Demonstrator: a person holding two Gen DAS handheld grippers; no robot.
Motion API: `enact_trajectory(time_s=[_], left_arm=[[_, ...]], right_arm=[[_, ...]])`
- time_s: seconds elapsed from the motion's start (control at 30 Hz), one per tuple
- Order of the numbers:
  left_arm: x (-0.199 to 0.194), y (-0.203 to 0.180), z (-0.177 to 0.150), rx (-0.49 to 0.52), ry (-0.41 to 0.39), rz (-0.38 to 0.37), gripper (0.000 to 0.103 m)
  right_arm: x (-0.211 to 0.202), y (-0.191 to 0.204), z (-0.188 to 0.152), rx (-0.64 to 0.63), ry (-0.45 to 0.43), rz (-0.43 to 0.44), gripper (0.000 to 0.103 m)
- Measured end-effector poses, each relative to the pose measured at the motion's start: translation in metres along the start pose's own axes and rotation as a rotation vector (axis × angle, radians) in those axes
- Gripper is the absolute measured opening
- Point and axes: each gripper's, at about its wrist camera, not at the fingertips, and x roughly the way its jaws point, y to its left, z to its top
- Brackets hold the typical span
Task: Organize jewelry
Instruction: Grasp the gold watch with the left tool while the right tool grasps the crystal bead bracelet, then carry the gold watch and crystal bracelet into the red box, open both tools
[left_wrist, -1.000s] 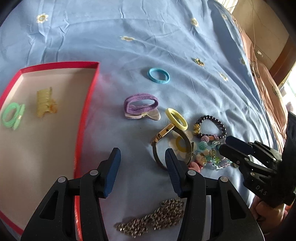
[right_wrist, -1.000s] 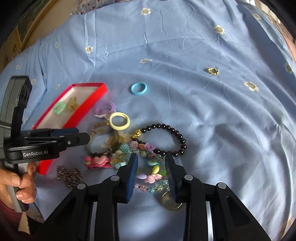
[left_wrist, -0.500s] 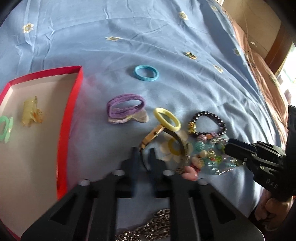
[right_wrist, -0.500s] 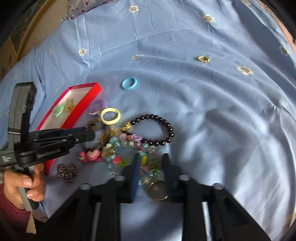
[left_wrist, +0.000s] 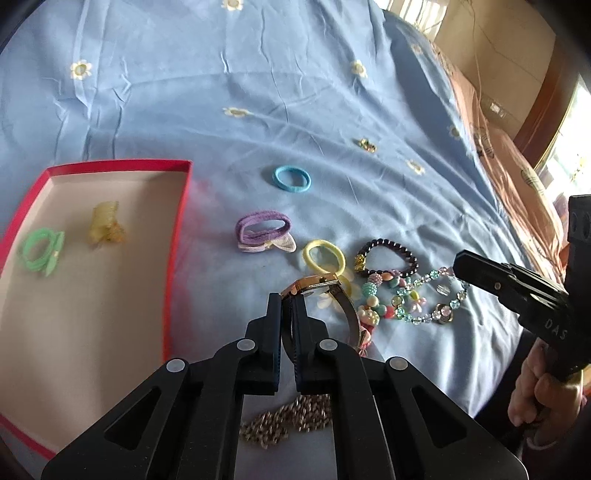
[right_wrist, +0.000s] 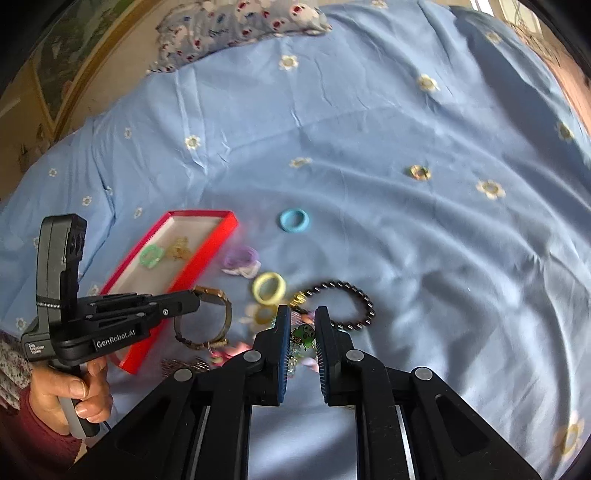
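Blue bedsheet (left_wrist: 258, 92) with small daisy prints covers the bed, and the jewelry lies loose on it near the person's side. The left hand-held gripper (left_wrist: 287, 306) is pinched nearly closed on the band of a gold-cased watch (left_wrist: 314, 286), which hangs lifted just off the sheet; in the right wrist view the same watch (right_wrist: 207, 317) dangles from that gripper's tip beside the box. The right hand-held gripper (right_wrist: 301, 325) is narrowed onto a string of pastel glass beads (left_wrist: 424, 299), a green bead caught between its pads; in the left wrist view its black tip sits over the far end of that strand. A hand (left_wrist: 535, 387) grips its handle at the right, and another hand (right_wrist: 74, 391) in a dark red sleeve holds the left one. A red-rimmed box (left_wrist: 181, 221) with a pale floor lies toward the left side of the bed and holds a green hair tie (left_wrist: 38, 251) and a yellowish claw clip (left_wrist: 105, 225), apart from each other. On the sheet between box and beads lie a purple hair tie (left_wrist: 262, 225) on a small pale bow, a yellow hair tie (left_wrist: 324, 254), and a dark beaded bracelet (left_wrist: 388, 256) with a gold charm. A blue hair tie (left_wrist: 291, 178) lies alone farther out. A silver chain (left_wrist: 288, 417) is heaped under the left gripper's fingers.
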Motion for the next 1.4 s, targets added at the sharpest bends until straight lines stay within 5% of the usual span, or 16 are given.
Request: enact_trajectory(time_s=[0.8, 1.4], left_arm=[[-0.078, 0.113, -0.024, -0.233, -0.125, 0.122, 0.004], [-0.071, 0.191, -0.028, -0.345, -0.107, 0.23, 0.004]], right_arm=[[0.032, 0.122, 0.045, -0.158, -0.035, 0.207, 0.012], [0.114, 0.207, 0.059, -0.212, 0.044, 0.364, 0.012]])
